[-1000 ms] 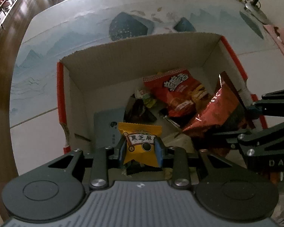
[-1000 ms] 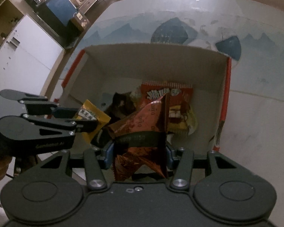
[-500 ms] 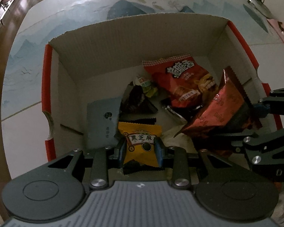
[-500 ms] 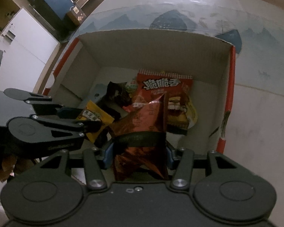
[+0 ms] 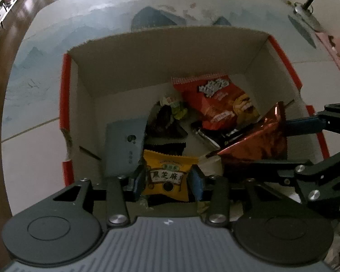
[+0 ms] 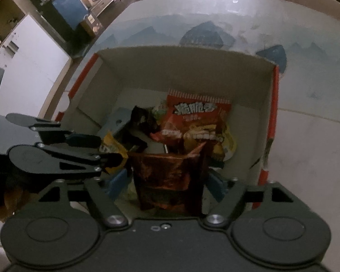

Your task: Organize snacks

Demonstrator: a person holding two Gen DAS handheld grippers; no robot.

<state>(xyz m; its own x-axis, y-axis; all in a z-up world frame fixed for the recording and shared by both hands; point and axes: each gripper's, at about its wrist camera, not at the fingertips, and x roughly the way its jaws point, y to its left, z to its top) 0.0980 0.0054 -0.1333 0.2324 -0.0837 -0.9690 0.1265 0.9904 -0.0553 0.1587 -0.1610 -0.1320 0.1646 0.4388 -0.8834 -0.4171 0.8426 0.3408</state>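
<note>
- the fingers of the left gripper (image 5: 167,181) are being opened around a small yellow sesame snack packet (image 5: 166,176), over the near edge of the red-trimmed cardboard box (image 5: 170,54).
- the right gripper (image 6: 167,181) fingers are being spread, with a shiny dark red foil bag (image 6: 170,176) standing loose between them.
- the box is being carried by the pale bench (image 5: 34,158).

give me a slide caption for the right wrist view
Right gripper opening around a dark red snack bag above the cardboard box of snacks.
</note>
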